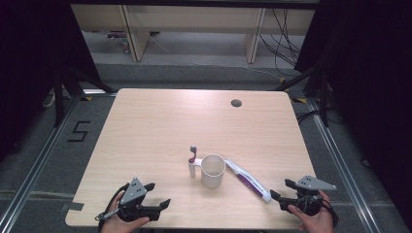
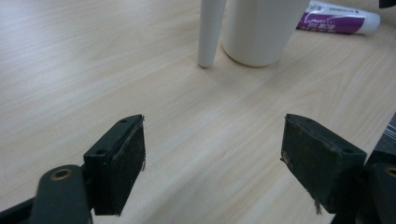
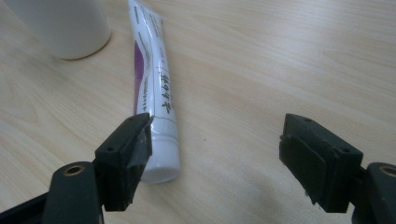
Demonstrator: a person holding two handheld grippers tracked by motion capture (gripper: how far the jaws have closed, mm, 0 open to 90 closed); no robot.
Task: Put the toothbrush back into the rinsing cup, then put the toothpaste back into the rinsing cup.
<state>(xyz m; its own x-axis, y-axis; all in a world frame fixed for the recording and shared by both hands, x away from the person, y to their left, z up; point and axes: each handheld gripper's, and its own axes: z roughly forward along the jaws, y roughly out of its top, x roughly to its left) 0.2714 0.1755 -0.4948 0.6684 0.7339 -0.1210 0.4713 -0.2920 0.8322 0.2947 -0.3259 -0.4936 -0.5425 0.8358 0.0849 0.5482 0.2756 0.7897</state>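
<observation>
Toothpaste tube (image 3: 154, 88) — cap beside right gripper (image 3: 215, 154), jaws apart

I read a black "5" marked on the floor (image 1: 78, 131) left of the table. The toothpaste tube (image 3: 154, 79) carries black print along its white side, too blurred for me to read.

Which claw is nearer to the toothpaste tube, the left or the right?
Right. The right claw sits open just beside the cap end of the toothpaste tube; the left claw is farther off, beyond the white cup.
</observation>
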